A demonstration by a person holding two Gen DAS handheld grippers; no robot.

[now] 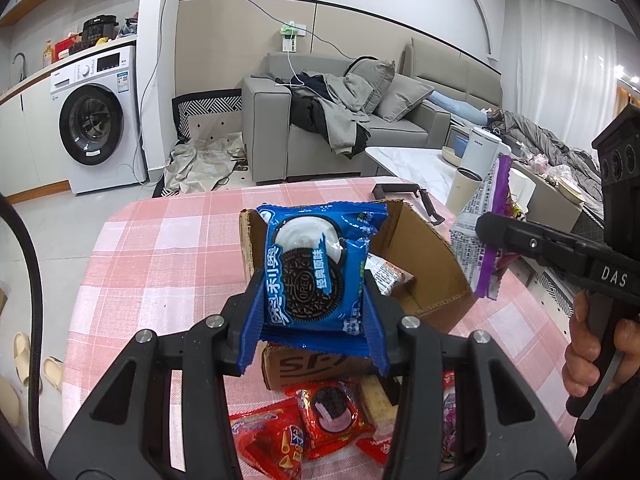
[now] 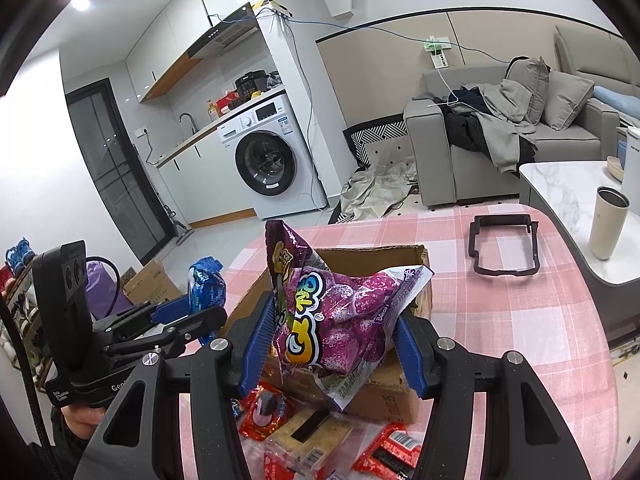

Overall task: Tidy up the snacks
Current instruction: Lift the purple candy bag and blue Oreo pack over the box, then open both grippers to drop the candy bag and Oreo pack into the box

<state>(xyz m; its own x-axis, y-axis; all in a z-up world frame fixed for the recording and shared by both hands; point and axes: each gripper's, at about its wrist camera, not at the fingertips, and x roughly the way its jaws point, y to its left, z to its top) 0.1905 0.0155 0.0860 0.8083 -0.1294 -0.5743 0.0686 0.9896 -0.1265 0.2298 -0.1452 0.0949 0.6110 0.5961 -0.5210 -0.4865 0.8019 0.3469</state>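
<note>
My left gripper point(image 1: 314, 304) is shut on a blue Oreo packet point(image 1: 320, 272) and holds it above the open cardboard box point(image 1: 420, 256) on the pink checked table. My right gripper point(image 2: 332, 340) is shut on a purple snack bag point(image 2: 336, 320) and holds it over the same box point(image 2: 384, 396). The purple bag also shows at the right of the left wrist view point(image 1: 486, 240). The blue packet shows at the left of the right wrist view point(image 2: 206, 284). One snack packet point(image 1: 386, 274) lies inside the box.
Several red snack packets point(image 1: 332, 412) and a wafer pack lie on the table in front of the box, also in the right wrist view point(image 2: 264, 404). A black frame point(image 2: 504, 248) lies at the table's far side. A cream cup point(image 2: 608, 228) stands on a marble table to the right.
</note>
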